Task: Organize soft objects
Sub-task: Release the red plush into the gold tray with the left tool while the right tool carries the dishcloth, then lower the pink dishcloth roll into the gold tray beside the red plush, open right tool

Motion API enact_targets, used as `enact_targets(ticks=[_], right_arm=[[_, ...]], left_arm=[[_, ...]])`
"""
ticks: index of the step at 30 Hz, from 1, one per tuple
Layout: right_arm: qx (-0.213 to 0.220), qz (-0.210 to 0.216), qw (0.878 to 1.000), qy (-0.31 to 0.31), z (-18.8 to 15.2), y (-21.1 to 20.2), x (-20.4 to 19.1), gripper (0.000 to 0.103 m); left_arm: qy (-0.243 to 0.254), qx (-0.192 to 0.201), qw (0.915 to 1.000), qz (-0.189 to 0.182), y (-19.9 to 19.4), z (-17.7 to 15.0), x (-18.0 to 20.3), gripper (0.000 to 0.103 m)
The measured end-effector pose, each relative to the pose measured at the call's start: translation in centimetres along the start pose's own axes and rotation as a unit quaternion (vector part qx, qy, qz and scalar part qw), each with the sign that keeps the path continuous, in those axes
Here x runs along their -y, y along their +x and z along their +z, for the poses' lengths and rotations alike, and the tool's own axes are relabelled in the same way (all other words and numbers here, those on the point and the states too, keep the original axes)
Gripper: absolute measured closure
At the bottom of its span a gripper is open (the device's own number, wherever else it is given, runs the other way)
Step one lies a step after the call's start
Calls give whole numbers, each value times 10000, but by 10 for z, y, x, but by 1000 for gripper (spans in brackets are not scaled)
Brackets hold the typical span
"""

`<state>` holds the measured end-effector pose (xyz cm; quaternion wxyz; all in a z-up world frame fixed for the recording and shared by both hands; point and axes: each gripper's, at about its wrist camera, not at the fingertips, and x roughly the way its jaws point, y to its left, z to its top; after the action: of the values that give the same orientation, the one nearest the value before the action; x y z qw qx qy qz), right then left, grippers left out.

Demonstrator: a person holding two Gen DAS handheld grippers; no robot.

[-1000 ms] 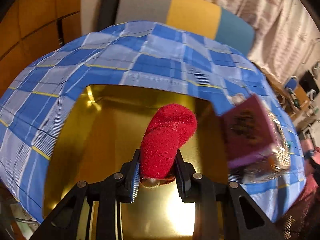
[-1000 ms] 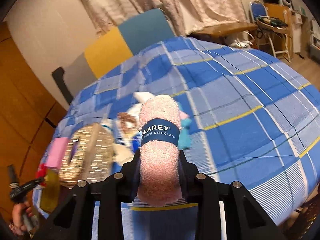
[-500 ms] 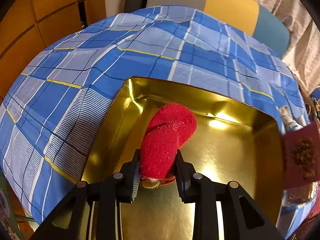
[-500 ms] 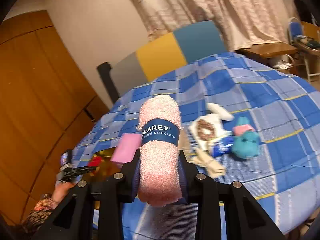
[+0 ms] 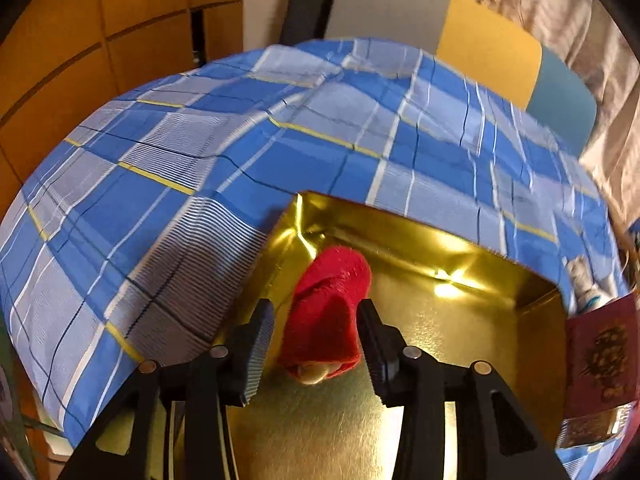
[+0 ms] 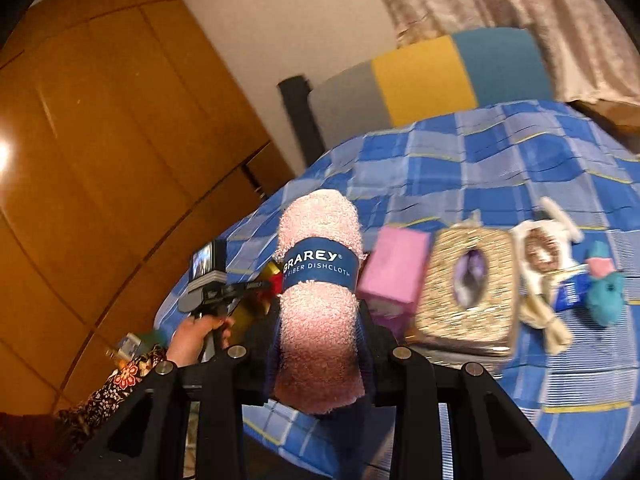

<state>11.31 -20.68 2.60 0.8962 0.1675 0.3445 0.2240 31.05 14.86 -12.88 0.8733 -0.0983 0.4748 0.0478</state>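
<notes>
A red fuzzy sock (image 5: 328, 312) lies in the gold tin (image 5: 460, 344), near its far left corner. My left gripper (image 5: 316, 314) straddles it. Its jaws are opening, and a small gap shows between each pad and the sock. My right gripper (image 6: 320, 320) is shut on a rolled pink dishcloth (image 6: 320, 236) with a blue paper band, held above the near edge of the bed. In the right wrist view, a hand (image 6: 200, 330) holds the left gripper (image 6: 240, 288) over the gold tin (image 6: 256, 308) at the left.
On the blue plaid bedspread (image 6: 560, 160) lie a pink box (image 6: 394, 272), a glittery tissue box (image 6: 468, 292), a white plush (image 6: 540, 248) and a teal plush (image 6: 606, 292). A maroon box (image 5: 600, 356) borders the tin's right side. Behind stand a colour-block headboard (image 6: 432, 76) and wooden wardrobe doors (image 6: 100, 140).
The left jaws have spread and no longer pinch the red sock, which now rests in the tin. The right gripper has swung left with the pink roll, bringing the tin into view.
</notes>
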Motion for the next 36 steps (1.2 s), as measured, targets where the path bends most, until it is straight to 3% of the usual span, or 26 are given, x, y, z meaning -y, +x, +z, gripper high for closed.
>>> enact_targets(ticks=[5,9,20,36], right_arm=[[-427,173,9989,-124,-8,40,-21,70],[-793,273,9963,-181,-13,79,-34,70],[-1290,-113,9891,-699,-16,185,-65,70],[-1855,-1065,9758,-456,-9,304,-62,69]], left_arm=[[-232,184,9992,-259,-25,-18,-12,60],[-46,272,9991,-314,-43,-43,-11,60],[-271,712,9966,-305,-93,-96,-23,60],[-346,805,9958,-270,-105,-107,-37,60]])
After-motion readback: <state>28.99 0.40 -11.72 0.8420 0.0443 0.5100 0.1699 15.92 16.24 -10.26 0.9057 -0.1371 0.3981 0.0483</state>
